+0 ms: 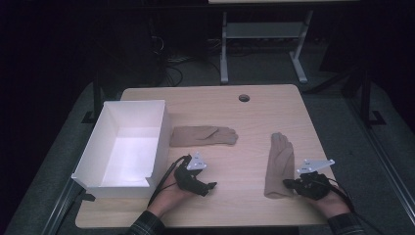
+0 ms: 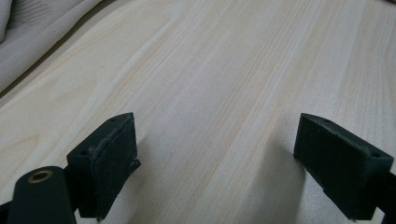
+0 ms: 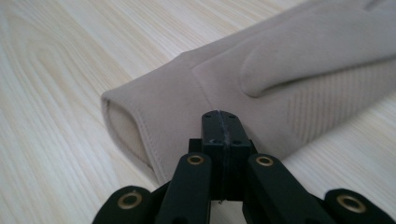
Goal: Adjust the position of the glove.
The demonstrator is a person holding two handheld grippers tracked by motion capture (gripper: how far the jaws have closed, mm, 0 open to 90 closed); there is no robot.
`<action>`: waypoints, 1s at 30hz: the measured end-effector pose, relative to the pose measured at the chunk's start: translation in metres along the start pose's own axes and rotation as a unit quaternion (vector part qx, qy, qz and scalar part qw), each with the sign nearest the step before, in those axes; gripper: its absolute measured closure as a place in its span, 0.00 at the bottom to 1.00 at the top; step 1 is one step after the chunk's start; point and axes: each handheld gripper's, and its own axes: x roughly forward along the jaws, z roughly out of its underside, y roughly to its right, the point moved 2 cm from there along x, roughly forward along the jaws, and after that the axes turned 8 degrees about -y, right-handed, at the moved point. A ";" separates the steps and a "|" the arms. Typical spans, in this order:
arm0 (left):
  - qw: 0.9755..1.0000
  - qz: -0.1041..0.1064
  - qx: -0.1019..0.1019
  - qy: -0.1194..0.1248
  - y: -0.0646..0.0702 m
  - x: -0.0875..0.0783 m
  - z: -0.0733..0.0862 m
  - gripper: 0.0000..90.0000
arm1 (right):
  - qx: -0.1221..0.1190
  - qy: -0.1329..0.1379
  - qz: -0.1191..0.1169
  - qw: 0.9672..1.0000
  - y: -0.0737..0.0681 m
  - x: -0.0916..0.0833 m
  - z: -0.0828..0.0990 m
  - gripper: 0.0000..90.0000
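White box [image 1: 122, 147] left of frame, nothing inside. Two tan gloves [image 1: 203, 135] on wooden table [image 1: 254, 117]; dark room behind. Left gripper [image 1: 208, 187] jaws apart; right gripper [image 1: 288, 183] jaws together at glove cuff [image 3: 140, 116].

Pale wood table [image 1: 254, 107] – matt, fine straight grain, soft beige cloth gloves [image 3: 289, 79] with a ribbed patch, smooth white box [image 1: 128, 142], matt black jaw pads [image 2: 109, 163]

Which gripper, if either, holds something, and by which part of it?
Neither clearly. The left gripper is open over bare table. The right gripper is shut at the cuff of a beige glove; pinched fabric cannot be told.
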 end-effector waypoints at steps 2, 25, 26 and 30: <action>1.000 0.000 0.000 0.000 0.000 0.000 0.000 0.14 | 0.008 0.000 0.003 1.000 0.003 -0.003 0.004 1.00; 1.000 -0.001 0.000 0.003 0.000 0.001 -0.001 0.14 | 0.025 0.024 0.054 0.998 0.050 0.019 -0.051 1.00; 1.000 -0.001 0.000 0.003 0.000 0.001 -0.001 0.14 | 0.025 0.013 0.055 0.998 0.051 0.024 -0.050 1.00; 1.000 0.001 -0.003 0.003 0.000 0.001 0.000 0.14 | 0.036 0.018 0.045 0.998 0.053 0.026 -0.049 1.00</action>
